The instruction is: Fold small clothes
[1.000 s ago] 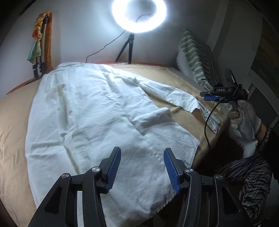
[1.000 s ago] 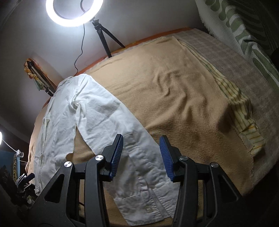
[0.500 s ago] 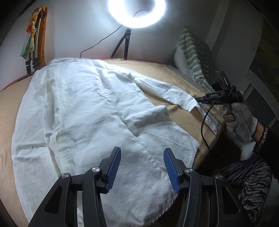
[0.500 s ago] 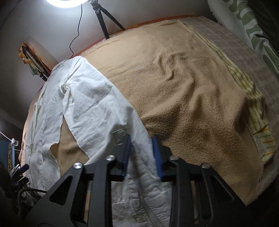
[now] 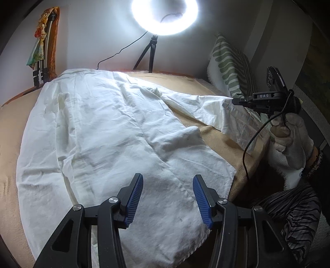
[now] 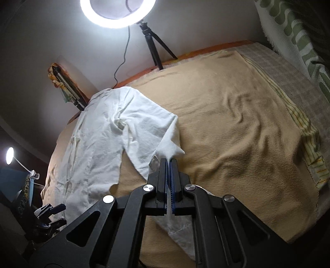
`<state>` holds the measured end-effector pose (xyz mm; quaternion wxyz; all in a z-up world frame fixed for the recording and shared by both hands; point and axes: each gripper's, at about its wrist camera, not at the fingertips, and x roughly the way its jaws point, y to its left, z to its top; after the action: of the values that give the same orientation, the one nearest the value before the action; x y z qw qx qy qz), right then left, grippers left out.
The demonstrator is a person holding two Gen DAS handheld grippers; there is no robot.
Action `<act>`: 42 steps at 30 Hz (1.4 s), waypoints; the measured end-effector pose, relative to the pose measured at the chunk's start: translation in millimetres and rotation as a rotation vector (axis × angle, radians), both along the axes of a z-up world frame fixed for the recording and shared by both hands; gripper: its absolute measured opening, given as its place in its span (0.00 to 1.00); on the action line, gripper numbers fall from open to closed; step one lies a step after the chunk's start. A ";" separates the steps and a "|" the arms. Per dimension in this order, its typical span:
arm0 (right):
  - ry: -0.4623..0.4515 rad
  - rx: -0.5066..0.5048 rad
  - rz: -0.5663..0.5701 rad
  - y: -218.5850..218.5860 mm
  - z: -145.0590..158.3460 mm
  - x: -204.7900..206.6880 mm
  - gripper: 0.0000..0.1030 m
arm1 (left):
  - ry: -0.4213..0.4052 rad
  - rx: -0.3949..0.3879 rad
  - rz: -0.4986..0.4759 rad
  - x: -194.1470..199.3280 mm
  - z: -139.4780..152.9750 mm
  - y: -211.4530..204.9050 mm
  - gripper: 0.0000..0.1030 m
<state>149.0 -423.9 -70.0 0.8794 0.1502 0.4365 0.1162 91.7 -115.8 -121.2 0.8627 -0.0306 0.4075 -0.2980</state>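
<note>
Left wrist view: white shirt (image 5: 103,132) spread over the tan blanket (image 5: 218,140), filling centre and left of frame, hem at lower centre. Left gripper (image 5: 167,198) hovered over that hem, jaws apart, nothing between the blue pads (image 5: 134,200); unchanged from a second earlier. At right of frame, right gripper (image 5: 234,101), worked by a gloved hand (image 5: 292,138), seen clamped on the sleeve (image 5: 206,109). Sleeve end, flat on the blanket a second earlier, now raised clear of it and drawn taut toward the right edge. Ring light (image 5: 165,16) at top centre.

Right wrist view: right gripper (image 6: 169,165) at lower centre, jaws pressed together on a pinch of sleeve cloth near the cuff (image 6: 179,226); a second earlier the same jaws stood wide over the flat sleeve. Rest of the shirt (image 6: 99,144) trailed toward upper left, cuff hanging below the fingers. Bare blanket (image 6: 237,127) filled the right half.

Judged from this: grasp secured, sleeve ready to be carried across the shirt body for a first fold; body not yet folded. Likely risk: thin cloth slipping from a small pinch.
</note>
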 end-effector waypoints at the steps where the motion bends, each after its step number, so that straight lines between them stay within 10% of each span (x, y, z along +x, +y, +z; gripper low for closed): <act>1: -0.007 -0.002 0.015 9.8 2.9 -1.6 0.03 | -0.001 -0.002 0.002 0.0 0.7 0.9 0.50; 23: 0.093 -0.080 0.419 219.0 -30.6 -9.7 0.04 | 0.073 -0.143 0.098 6.1 -2.0 47.0 0.49; 30: 0.102 -0.020 0.491 213.3 -22.0 -15.1 0.49 | 0.154 -0.235 0.083 2.9 -10.1 41.1 0.50; 42: 0.027 -0.079 0.287 133.8 15.3 67.1 0.49 | 0.254 -0.353 0.099 8.9 -15.3 10.6 0.60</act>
<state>216.1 -290.0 -54.8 0.8531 0.0531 0.4694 0.2216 100.6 -105.2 -136.5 0.7992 -0.2385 0.4523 -0.3158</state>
